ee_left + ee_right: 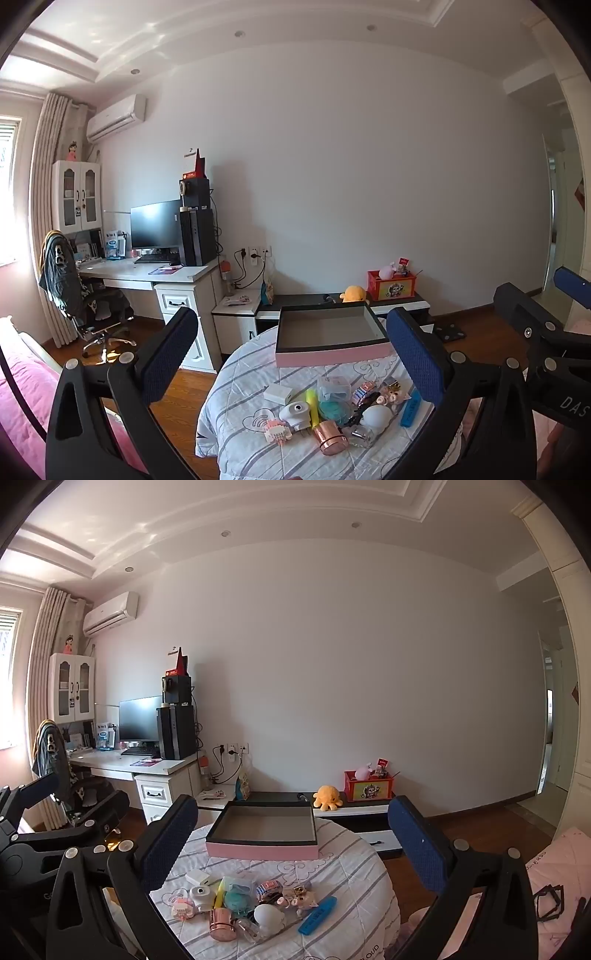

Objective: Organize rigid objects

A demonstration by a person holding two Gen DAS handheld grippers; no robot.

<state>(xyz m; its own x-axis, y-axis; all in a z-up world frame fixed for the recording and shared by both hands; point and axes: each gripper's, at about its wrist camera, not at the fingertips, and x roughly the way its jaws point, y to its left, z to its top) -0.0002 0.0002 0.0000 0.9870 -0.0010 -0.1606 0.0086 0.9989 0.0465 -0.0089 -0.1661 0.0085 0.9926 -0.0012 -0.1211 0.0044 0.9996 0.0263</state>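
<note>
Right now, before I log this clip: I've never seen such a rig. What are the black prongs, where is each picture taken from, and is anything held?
The prongs are two hand-held claws; no robot arm is involved. Each carries a wide-angle camera looking forward along its two fingers. One picture comes from the left claw, the other from the right claw.

Both claws stand wide open and hold nothing.

Ahead is a round surface under a striped quilt. On it sits a shallow pink box, open and showing nothing inside. Nearer the cameras lies a pile of small things: a blue bar, a rose-gold cylinder, a white round gadget, a small white block and others too small to name.
</note>
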